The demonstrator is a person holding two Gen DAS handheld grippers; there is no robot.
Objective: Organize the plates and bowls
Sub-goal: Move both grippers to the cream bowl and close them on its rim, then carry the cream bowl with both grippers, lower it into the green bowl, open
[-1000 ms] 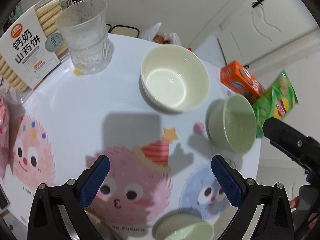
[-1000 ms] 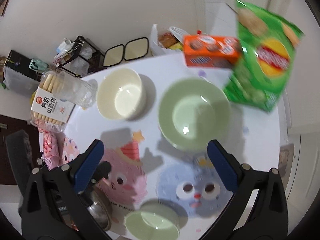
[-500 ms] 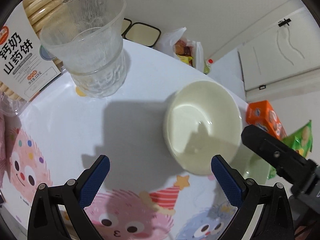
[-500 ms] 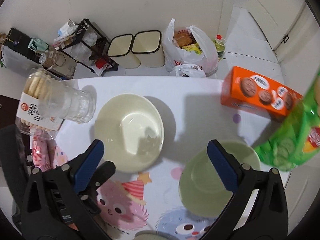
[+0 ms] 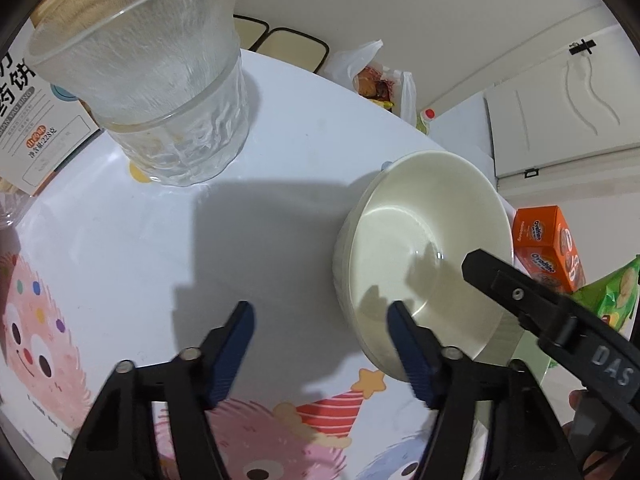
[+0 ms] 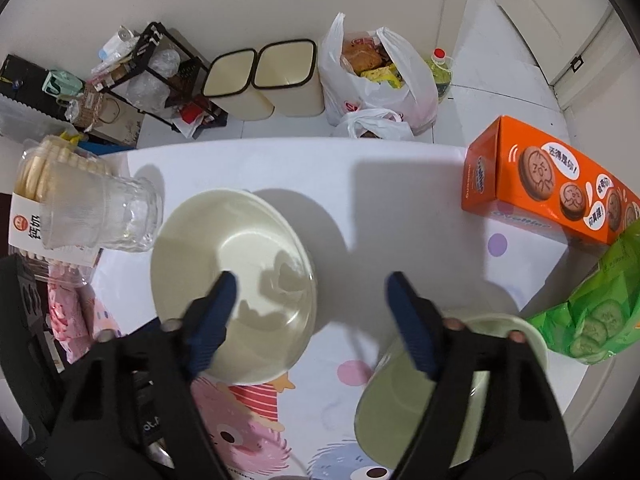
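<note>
White cartoon-printed table (image 6: pixel 400 184) bearing cream bowl (image 6: pixel 234 284), green bowl (image 6: pixel 420 408), ribbed glass (image 5: pixel 160 92), biscuit tray (image 6: pixel 44 172), orange cookie box (image 6: pixel 536 188) and green snack bag (image 6: pixel 600 300).

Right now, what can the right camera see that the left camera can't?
Only the right view shows the green bowl, the rack and the whole bins. Only the left view shows a door and the right gripper's side. Both show the cream bowl, the glass, the orange box and the table.
</note>
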